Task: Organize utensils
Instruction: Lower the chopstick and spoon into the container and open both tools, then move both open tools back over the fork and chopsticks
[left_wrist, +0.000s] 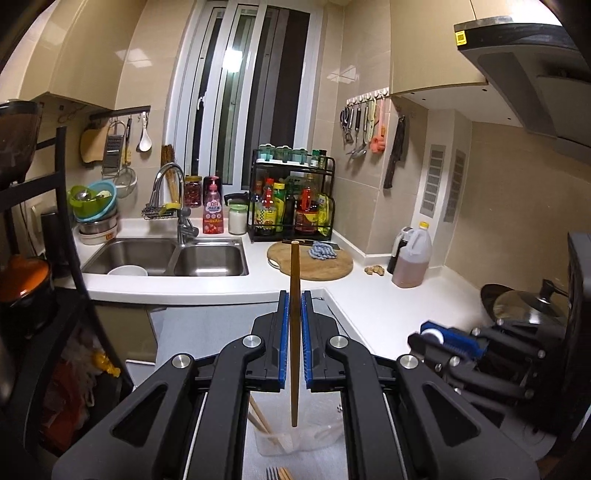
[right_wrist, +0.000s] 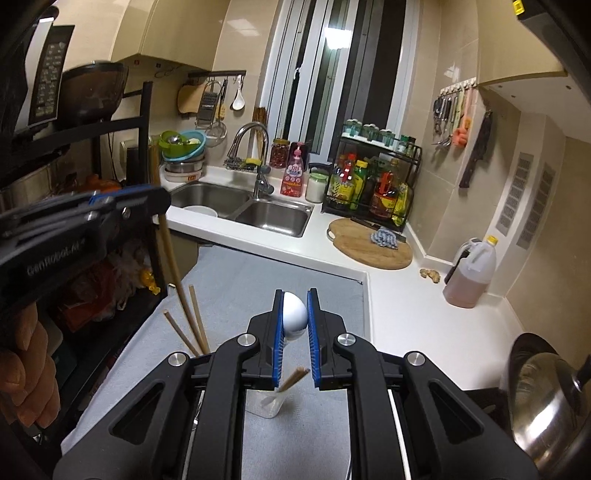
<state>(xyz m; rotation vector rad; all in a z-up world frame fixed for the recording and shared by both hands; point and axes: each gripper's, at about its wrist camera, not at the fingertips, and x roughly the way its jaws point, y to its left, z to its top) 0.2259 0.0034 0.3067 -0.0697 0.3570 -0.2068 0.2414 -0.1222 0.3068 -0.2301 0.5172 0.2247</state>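
A long brown chopstick (left_wrist: 294, 332) is held in the left gripper (left_wrist: 294, 314). The stick is thin, smooth and round. It is pinched between the two blue pads (left_wrist: 284, 332), which are pulled in narrow around it. The stick stands almost straight up, with its top end far above the pads and its low end hanging just over a clear cup (left_wrist: 295, 443).

The cup is set on a grey mat (left_wrist: 207, 332), near the bottom of the view. More chopsticks (right_wrist: 192, 321) are leaning in the cup, and they are the same light brown. A fork (left_wrist: 272, 473) is seen on the mat at the very bottom edge.

A white spoon (right_wrist: 294, 314) is held in the right gripper (right_wrist: 295, 317). Its bowl is round, smooth and shiny, and it is squeezed between the blue pads. The handle goes down between the pads and is mostly hidden.

From the right view, the left gripper is seen on the left side, with its stick hanging down to the cup.

Far off, a sink (left_wrist: 166, 258) is set in the white counter (left_wrist: 369, 306), and a round wooden board (left_wrist: 310, 264) is lying to its right.
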